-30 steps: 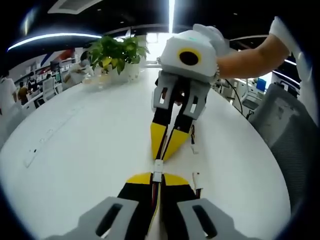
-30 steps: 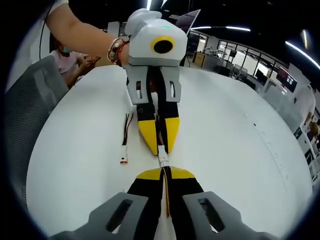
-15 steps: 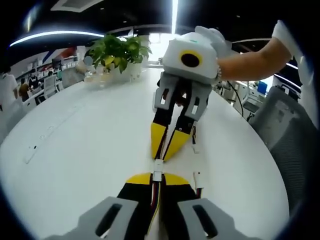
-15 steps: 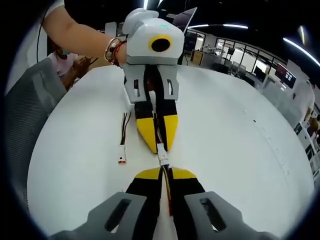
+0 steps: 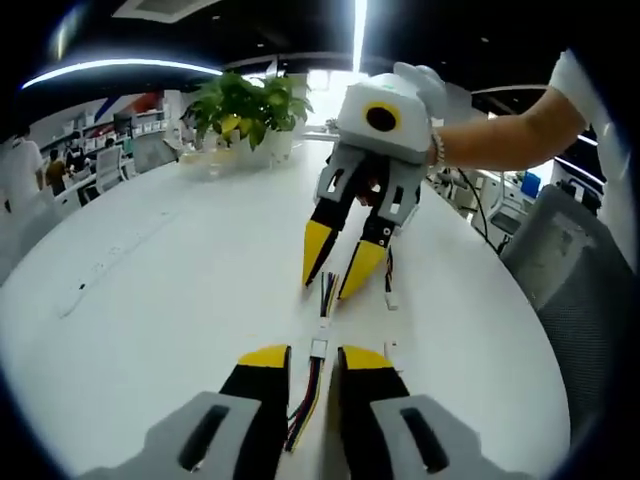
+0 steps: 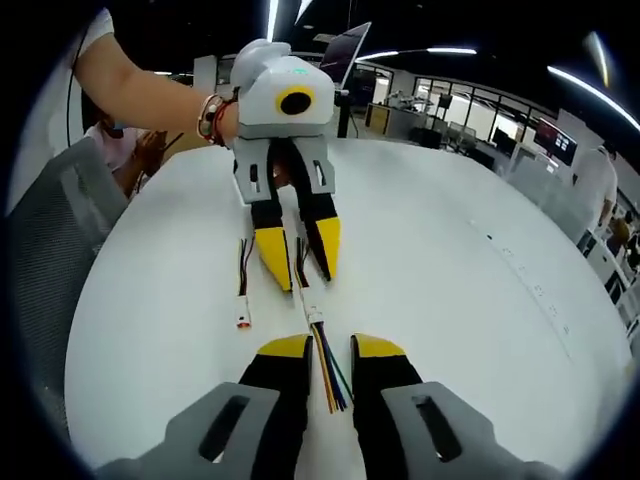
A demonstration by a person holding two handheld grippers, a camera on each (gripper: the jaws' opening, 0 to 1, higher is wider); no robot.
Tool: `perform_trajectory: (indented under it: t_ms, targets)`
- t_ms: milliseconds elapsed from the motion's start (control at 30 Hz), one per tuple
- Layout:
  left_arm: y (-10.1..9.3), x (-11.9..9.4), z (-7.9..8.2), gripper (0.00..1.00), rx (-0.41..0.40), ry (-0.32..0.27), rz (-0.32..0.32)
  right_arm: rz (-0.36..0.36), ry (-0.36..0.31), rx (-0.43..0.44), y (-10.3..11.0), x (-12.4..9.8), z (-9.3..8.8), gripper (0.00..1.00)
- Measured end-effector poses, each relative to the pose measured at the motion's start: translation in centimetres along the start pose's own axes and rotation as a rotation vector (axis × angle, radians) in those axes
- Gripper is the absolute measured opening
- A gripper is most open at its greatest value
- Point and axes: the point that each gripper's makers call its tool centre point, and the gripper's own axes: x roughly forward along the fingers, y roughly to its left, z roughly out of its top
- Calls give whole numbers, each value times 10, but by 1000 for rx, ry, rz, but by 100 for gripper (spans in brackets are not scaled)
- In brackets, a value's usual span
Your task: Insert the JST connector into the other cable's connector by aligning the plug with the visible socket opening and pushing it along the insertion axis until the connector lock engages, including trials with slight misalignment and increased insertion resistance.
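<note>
The white JST connector pair [image 5: 319,347] lies on the white table [image 5: 180,290], plug and socket joined, with coloured wires running out both ends. My left gripper [image 5: 315,358] stands open with the connector between its yellow tips, not touching it. My right gripper [image 5: 327,286] faces it, open, above the far wires [image 5: 328,300]. In the right gripper view the connector [image 6: 315,316] lies just ahead of my open right gripper [image 6: 331,348], its wires [image 6: 331,375] trail between the jaws, and my left gripper [image 6: 303,280] is open beyond it.
A spare cable [image 6: 244,285] with a white-and-orange plug [image 6: 243,321] lies on the table beside the left gripper. A potted plant [image 5: 245,105] stands at the table's far end. Grey chairs [image 5: 565,260] [image 6: 50,230] line the near side, and a person [image 6: 125,140] sits there.
Both grippers have opened and drawn back from each other. The joined connector, held between them before, now lies free on the table.
</note>
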Motion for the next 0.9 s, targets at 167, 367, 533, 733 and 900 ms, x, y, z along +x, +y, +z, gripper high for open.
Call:
perform_trajectory:
  t_ms: [167, 367, 533, 733, 900]
  targets:
    - [-3, -21, 24, 21, -86, -200, 30, -4, -146, 40, 7, -17, 22, 17]
    - [-20, -41, 35, 28, -104, -303, 14, 5, -227, 83, 19, -33, 32, 30]
    - [-37, -51, 39, 37, -102, -348, 1, 5, -238, 87, 27, -39, 31, 30]
    - [-55, -59, 29, 36, -97, -330, -14, -9, -254, 82, 35, -51, 35, 29]
    - [-62, -72, 28, 35, -104, -336, -1, -20, -236, 78, 43, -62, 30, 28]
